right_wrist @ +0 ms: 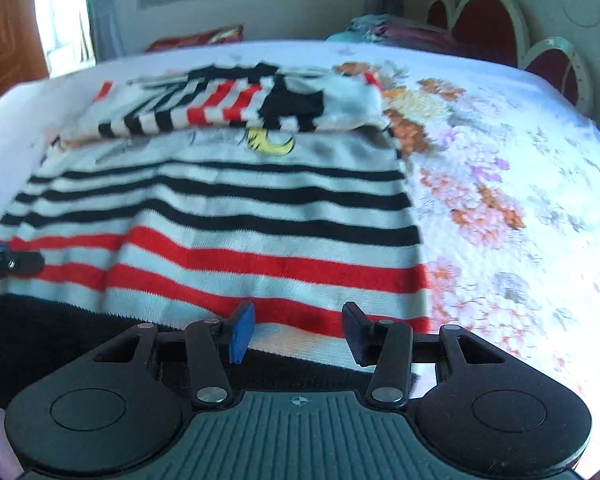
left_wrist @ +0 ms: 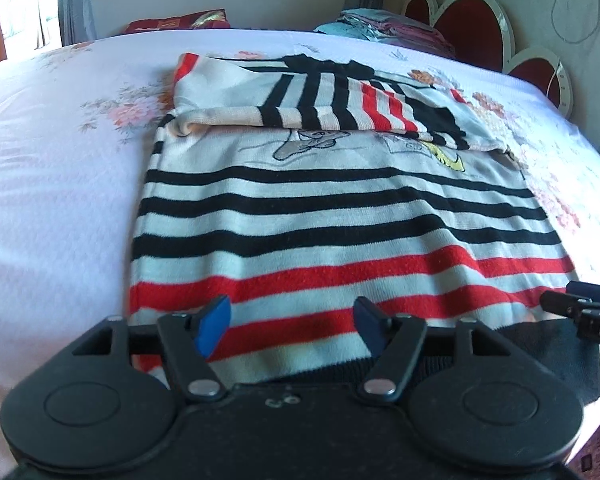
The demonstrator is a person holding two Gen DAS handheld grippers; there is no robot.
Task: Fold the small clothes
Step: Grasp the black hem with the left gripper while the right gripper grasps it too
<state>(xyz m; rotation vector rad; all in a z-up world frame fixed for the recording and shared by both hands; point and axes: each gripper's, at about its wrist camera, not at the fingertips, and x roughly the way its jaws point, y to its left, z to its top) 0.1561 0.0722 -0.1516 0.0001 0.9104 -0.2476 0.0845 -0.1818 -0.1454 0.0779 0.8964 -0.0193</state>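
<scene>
A small striped sweater point(left_wrist: 332, 208), white with black and red bands and a black hem, lies flat on the bed; its sleeves are folded across the chest at the far end. It also shows in the right wrist view point(right_wrist: 228, 216). My left gripper point(left_wrist: 292, 326) is open, hovering just above the hem near the sweater's left side. My right gripper point(right_wrist: 298, 330) is open above the hem near the sweater's right corner. The right gripper's tip point(left_wrist: 580, 312) shows at the right edge of the left wrist view, and the left gripper's tip point(right_wrist: 4, 264) at the left edge of the right wrist view.
The bed has a white floral sheet point(left_wrist: 60, 184), seen also in the right wrist view point(right_wrist: 500, 208). A stack of folded clothes point(left_wrist: 380, 24) and a red pillow point(left_wrist: 180, 22) lie at the far end. A red heart-shaped headboard point(left_wrist: 472, 28) stands at the right.
</scene>
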